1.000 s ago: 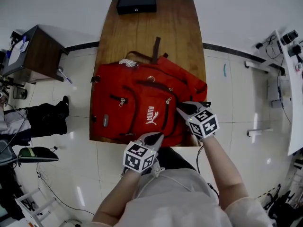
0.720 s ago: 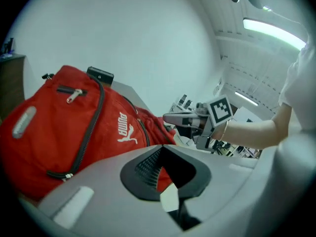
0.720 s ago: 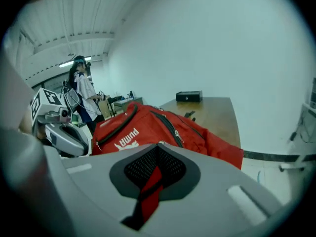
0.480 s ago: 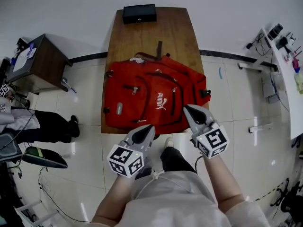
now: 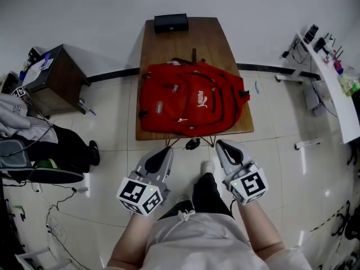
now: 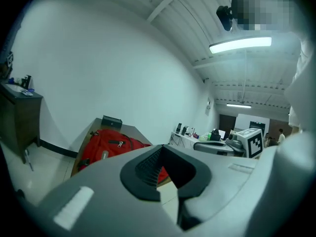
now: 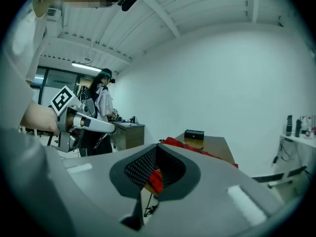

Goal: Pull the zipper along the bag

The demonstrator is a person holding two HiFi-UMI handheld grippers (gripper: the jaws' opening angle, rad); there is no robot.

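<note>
Both sets of jaws are pressed together with nothing between them. Your left gripper and right gripper hang over the floor, just short of the table. The red backpack lies flat across its near edge, touching neither.

Wooden table; red backpack (lying flat); black box at far end

The bag fills the near half of the tabletop, nearly to both side edges. Bare wood runs beyond it to a black box. Straps dangle off the near edge. Open floor separates that edge from the left tongs and right tongs.
</note>
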